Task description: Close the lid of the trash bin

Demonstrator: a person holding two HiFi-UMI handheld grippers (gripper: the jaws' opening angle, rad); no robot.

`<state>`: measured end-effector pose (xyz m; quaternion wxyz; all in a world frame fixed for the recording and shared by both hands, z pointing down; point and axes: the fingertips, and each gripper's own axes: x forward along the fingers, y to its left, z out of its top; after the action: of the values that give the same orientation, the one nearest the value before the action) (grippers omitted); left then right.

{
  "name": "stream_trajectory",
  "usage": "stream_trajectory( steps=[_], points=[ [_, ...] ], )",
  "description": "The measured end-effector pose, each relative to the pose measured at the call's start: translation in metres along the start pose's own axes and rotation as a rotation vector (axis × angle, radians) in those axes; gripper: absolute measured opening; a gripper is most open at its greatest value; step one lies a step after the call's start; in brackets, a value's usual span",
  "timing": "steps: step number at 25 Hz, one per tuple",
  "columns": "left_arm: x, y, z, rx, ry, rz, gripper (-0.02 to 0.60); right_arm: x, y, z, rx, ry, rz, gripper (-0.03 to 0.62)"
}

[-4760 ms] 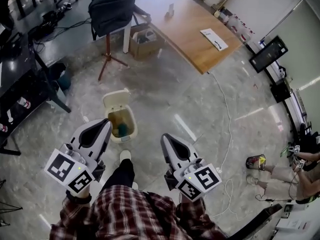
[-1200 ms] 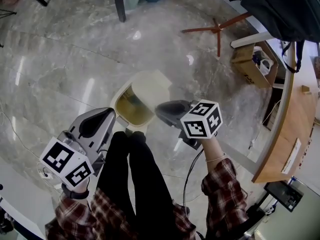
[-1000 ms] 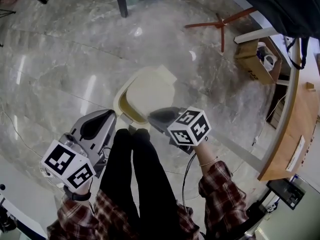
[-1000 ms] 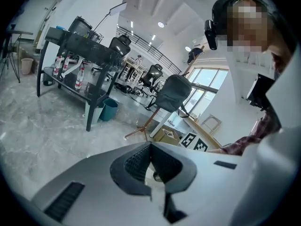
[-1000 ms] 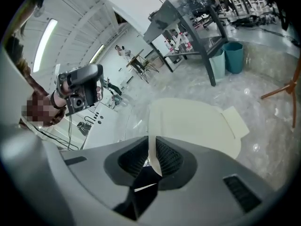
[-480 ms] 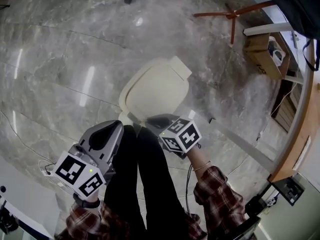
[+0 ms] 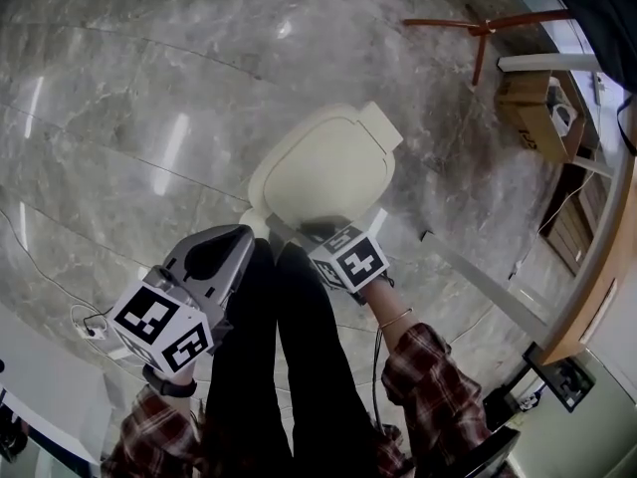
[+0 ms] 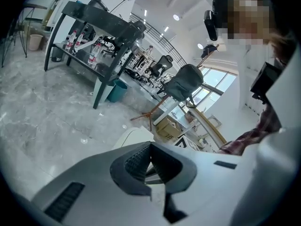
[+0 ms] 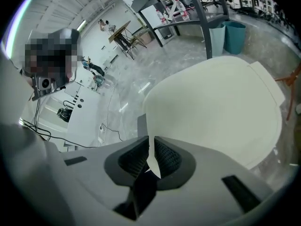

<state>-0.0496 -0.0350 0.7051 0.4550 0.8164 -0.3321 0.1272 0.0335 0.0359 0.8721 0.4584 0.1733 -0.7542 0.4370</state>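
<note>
Grey polished marble floor [image 7: 149,88] spreads around you, and the cream plastic trash-bin lid [image 7: 323,172] lies lowered flat just ahead of you. Your right gripper [image 9: 150,150] pinches the lid's near edge; your left gripper [image 8: 149,160] hangs aside, pressed together on nothing. Closing looks nearly finished: press gently down, then spread the right jaws and draw clear

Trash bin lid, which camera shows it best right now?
The head view: the whole trash bin lid shows from above, outline unbroken. The right gripper view shows it close but cropped, its near edge pinched in the right claw. The left gripper view catches only a pale sliver beyond its own claw.
</note>
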Motion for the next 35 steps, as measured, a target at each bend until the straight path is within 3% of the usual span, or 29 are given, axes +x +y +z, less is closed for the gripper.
stream_trajectory(
  steps=[9, 15, 20, 24, 30, 35],
  points=[
    [-0.005, 0.001, -0.002, -0.010, -0.016, 0.002, 0.011, 0.008, -0.005, -0.002, -0.015, 0.060, -0.060, 0.014],
    [-0.011, -0.002, -0.007, -0.004, -0.012, 0.009, 0.011, 0.007, -0.006, -0.002, 0.009, 0.024, -0.084, 0.014],
    [-0.018, -0.024, 0.017, 0.046, -0.021, -0.008, 0.011, -0.024, 0.012, 0.003, 0.055, -0.037, -0.066, 0.014],
    [-0.028, -0.064, 0.058, 0.098, -0.051, -0.037, 0.011, -0.086, 0.030, 0.023, 0.087, -0.121, -0.074, 0.014],
    [-0.053, -0.155, 0.140, 0.195, -0.138, -0.109, 0.011, -0.230, 0.060, 0.078, 0.101, -0.346, -0.120, 0.014],
    [-0.086, -0.238, 0.217, 0.315, -0.236, -0.180, 0.011, -0.366, 0.109, 0.130, -0.016, -0.578, -0.183, 0.014]
  ],
)
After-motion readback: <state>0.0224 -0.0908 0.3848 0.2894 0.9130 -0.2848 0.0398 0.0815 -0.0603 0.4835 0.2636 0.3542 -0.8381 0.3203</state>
